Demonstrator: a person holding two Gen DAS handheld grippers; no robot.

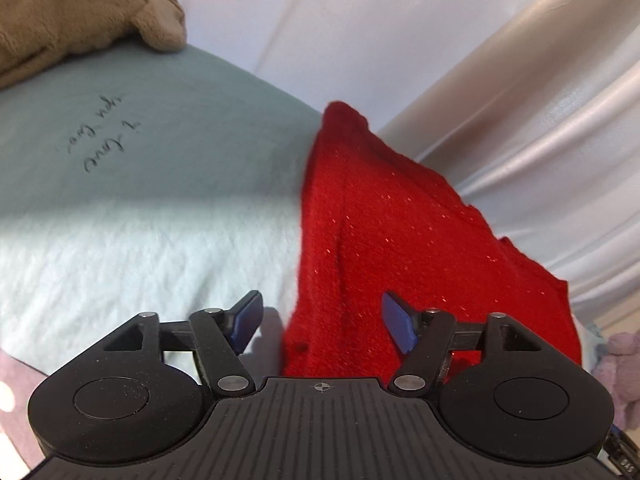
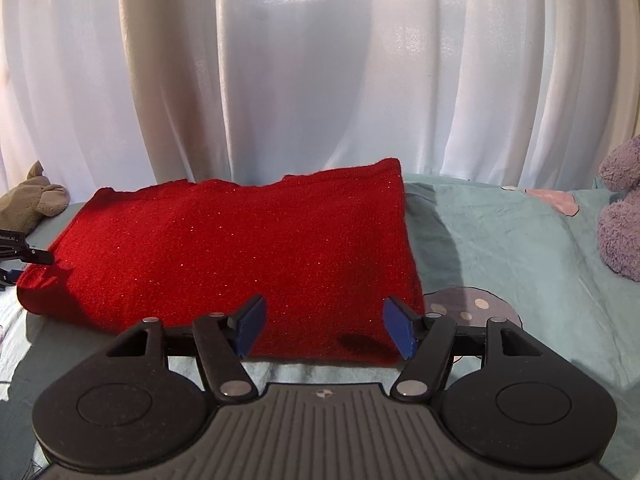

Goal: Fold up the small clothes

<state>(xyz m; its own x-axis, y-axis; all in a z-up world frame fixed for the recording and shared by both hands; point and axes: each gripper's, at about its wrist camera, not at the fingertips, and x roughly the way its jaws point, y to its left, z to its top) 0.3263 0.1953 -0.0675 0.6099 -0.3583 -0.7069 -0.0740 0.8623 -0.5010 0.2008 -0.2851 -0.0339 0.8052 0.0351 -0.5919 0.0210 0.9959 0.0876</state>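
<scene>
Sheet [image 1: 132, 184] script reads "I love you too"; "RoboLAI" on left gripper [image 2: 16, 254].

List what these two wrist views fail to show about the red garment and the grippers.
- Red knit garment: its near edge in the right wrist view is hidden behind the right gripper; what kind of garment it is cannot be told.
- Left gripper: in the right wrist view only a black tip at the left edge shows.
- Tan plush toy: cut off by the frame edge in both views.
</scene>
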